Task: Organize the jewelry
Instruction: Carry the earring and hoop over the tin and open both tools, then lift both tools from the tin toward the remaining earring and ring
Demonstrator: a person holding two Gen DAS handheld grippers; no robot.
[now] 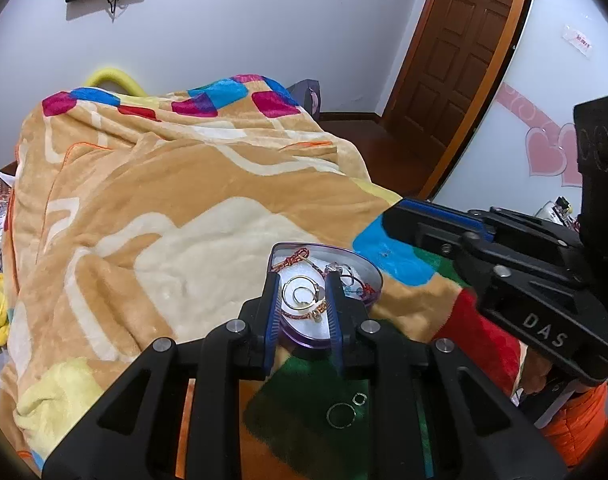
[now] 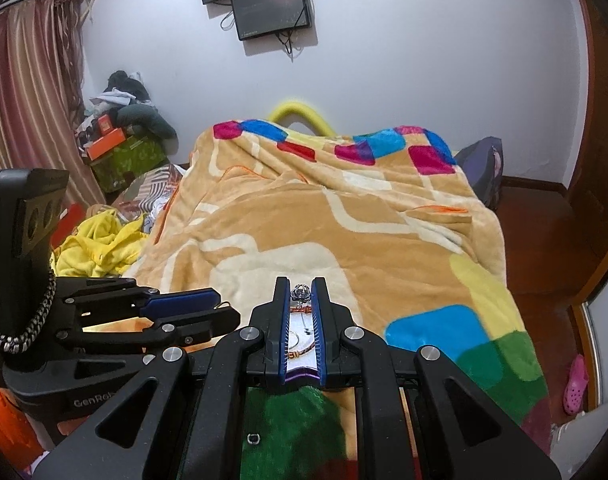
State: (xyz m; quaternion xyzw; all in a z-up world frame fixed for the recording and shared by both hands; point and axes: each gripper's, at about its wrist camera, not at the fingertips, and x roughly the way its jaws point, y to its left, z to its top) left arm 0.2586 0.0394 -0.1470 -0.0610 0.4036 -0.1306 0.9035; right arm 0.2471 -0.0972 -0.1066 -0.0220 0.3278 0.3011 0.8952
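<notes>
Right now the sorting looks well underway: a shallow heart-shaped tray with a purple rim and white lining [image 1: 373, 280] rests on the plush tan blanket with bright colour patches [image 1: 176, 208], and it already holds hoops, rings and a red braided cord bracelet [image 1: 296, 258].

From its own wrist view, the right gripper [image 2: 301, 294] pinches a small ornate silver ring [image 2: 301, 293] between its blue-lined fingertips [image 2: 282, 300]; the jaws stand close together and the ring sits right at their tips, above the tray's white lining. I judge this to be the carry-and-drop step, with the ring nearly over its place.

The left gripper [image 1: 304, 292] hangs over the tray with its jaws parted, framing a large thin gold hoop [image 1: 300, 294] and a smaller ring inside it. Whether its pads touch anything I cannot say; it seems to grasp nothing.

Two loose pieces lie on the green patch of the blanket, just in front of the tray: a thin metal hoop [image 1: 341, 415] touching a smaller ring [image 1: 359, 399].

Next, the right jaws should part only once the ring is low over a bare spot of lining, since a drop from height could bounce it onto the plush pile. After that, the loose hoops call for a flat, shallow pinch.
</notes>
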